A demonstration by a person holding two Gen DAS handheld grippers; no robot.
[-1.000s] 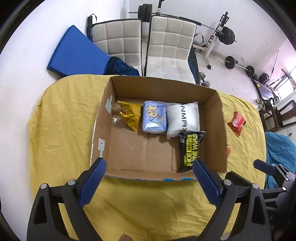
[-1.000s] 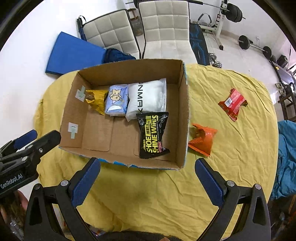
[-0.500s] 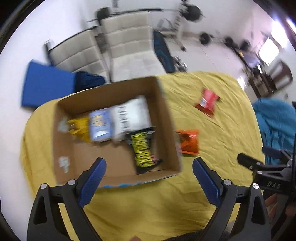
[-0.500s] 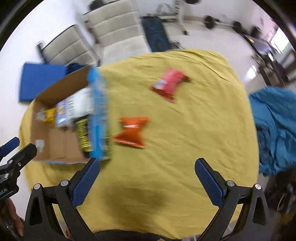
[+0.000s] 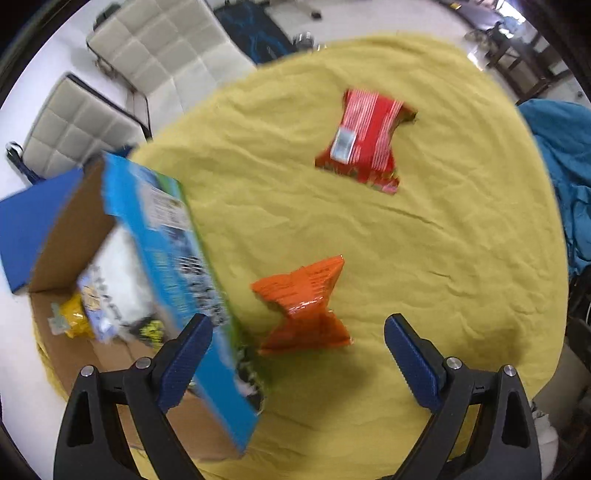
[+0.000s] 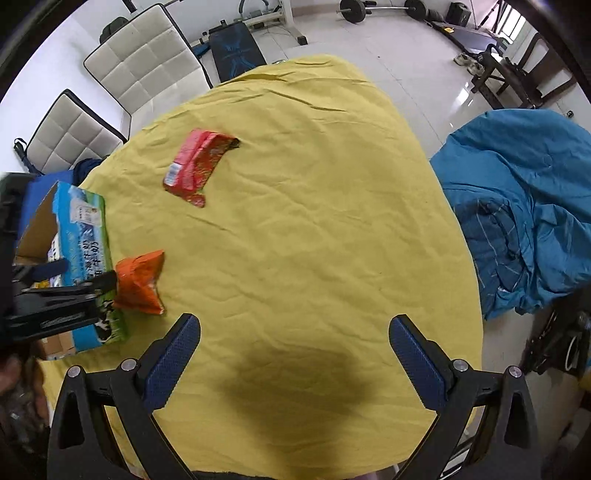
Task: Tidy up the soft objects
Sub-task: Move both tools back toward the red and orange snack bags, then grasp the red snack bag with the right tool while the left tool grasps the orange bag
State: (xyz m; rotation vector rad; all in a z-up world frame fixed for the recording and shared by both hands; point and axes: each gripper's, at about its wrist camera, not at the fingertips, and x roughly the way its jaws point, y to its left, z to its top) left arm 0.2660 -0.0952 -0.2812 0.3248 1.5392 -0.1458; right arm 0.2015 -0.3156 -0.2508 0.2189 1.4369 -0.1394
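An orange packet (image 5: 304,306) lies on the yellow cloth just right of the cardboard box (image 5: 173,266); it also shows in the right wrist view (image 6: 140,282). A red packet (image 5: 364,142) lies farther back (image 6: 197,164). The box (image 6: 83,254) holds a white pack, a blue-white pack, a yellow packet and a black packet. My left gripper (image 5: 297,354) is open and empty, hovering just short of the orange packet. My right gripper (image 6: 295,350) is open and empty over bare cloth. The left gripper's fingers (image 6: 92,284) show beside the orange packet in the right wrist view.
The round table wears a yellow cloth (image 6: 314,221). Two white padded chairs (image 6: 144,62) stand behind it. A blue cloth heap (image 6: 517,206) lies at the right. Gym weights (image 6: 354,9) sit on the floor at the back.
Both grippers have swung right, away from the box and toward the packets on the cloth. The left one now hovers close over the orange packet. Both stay open.
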